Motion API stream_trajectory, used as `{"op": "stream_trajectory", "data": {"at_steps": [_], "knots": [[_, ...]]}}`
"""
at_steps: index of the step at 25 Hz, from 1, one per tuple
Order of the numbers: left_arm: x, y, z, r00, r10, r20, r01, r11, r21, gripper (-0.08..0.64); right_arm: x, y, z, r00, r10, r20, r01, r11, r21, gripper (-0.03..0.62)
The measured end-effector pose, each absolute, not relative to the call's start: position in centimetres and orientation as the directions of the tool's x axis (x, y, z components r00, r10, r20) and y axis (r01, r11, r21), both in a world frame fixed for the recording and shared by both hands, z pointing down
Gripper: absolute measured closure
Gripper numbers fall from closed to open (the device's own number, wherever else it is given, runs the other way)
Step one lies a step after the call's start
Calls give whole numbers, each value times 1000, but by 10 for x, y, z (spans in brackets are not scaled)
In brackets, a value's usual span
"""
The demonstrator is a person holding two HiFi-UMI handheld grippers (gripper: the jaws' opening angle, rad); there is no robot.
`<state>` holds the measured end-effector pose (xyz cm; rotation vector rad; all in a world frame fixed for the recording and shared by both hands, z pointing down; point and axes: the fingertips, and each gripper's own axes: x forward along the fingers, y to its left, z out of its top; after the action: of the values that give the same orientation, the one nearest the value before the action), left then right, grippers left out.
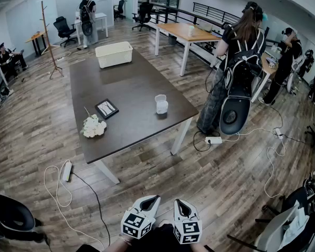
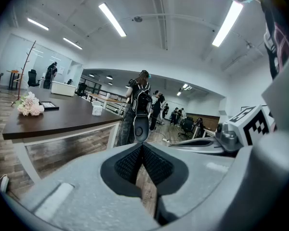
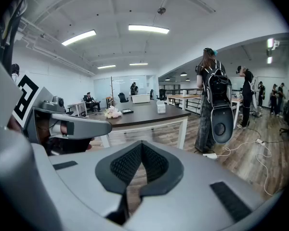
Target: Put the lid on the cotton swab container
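The translucent white round cotton swab container (image 1: 161,104) is set upright near the right edge of the dark brown rectangular tabletop (image 1: 131,83). The left claw (image 1: 153,200) and right claw (image 1: 180,204) are held pressed together, empty, well apart from it.

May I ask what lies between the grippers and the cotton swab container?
In the head view, only bare wooden floor, then bare dark tabletop.

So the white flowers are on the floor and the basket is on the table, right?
Not quite. The white flowers lie on the table near its front corner, not on the floor, as the head view shows. The basket is on the table.
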<state>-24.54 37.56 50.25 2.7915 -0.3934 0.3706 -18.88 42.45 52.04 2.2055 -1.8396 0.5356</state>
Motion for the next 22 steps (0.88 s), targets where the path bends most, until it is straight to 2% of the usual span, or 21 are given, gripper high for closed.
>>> {"op": "stream_trajectory", "data": {"at_steps": [11, 22], "knots": [[-259, 351, 504, 945, -172, 279, -246, -935, 255, 552, -206, 395, 520, 183, -900, 395, -972, -226, -65, 586], [-254, 319, 502, 949, -181, 259, -257, -918, 302, 552, -173, 384, 521, 272, -890, 366, -930, -341, -135, 584]]}}
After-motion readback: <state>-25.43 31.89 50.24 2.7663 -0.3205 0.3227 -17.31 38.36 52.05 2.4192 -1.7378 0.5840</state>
